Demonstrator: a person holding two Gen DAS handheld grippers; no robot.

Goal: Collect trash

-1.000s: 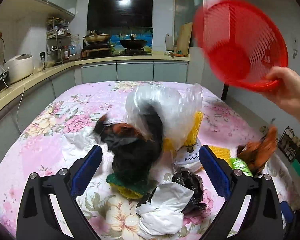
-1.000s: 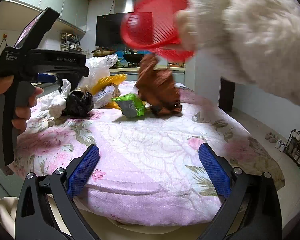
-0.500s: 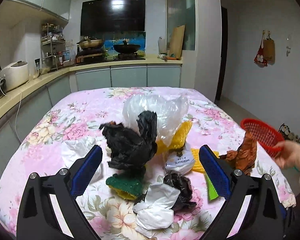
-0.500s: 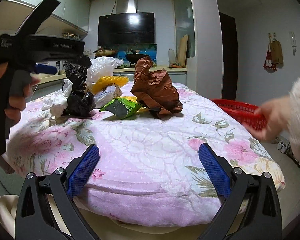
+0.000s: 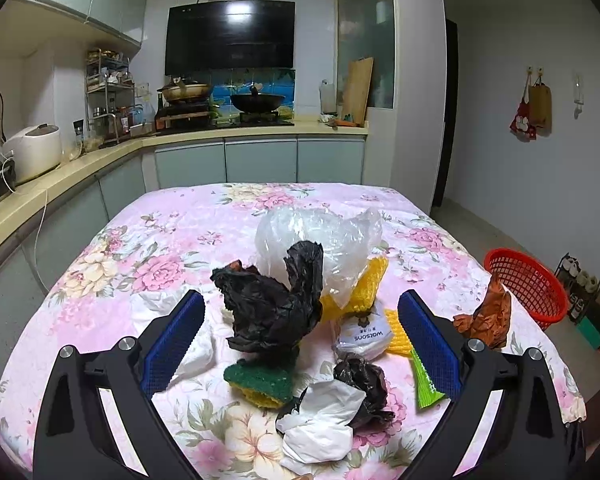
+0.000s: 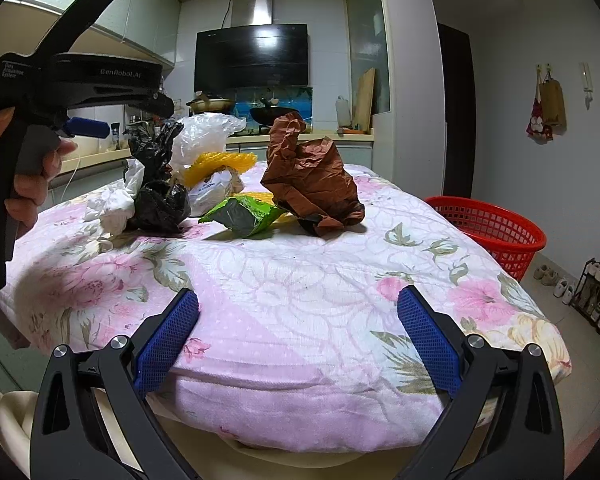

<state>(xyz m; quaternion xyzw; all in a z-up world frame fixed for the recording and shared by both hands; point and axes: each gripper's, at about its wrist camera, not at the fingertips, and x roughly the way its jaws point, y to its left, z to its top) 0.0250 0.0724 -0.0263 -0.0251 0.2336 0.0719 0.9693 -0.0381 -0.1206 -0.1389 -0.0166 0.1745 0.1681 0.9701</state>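
Trash [image 5: 276, 312] heaped on the floral worktop [image 5: 148, 240], directly ahead of the left gripper [image 5: 300, 344] and beyond the right gripper [image 6: 298, 336], both spread wide and empty.

On the bench [image 5: 148, 240] the trash lies heaped: a plastic bag [image 5: 324, 240] behind a crumpled bag [image 5: 272, 304], a sponge [image 5: 260, 378] before that, tissue [image 5: 320, 428] nearest. A basket [image 5: 524, 284] sits beyond the bench's right edge.
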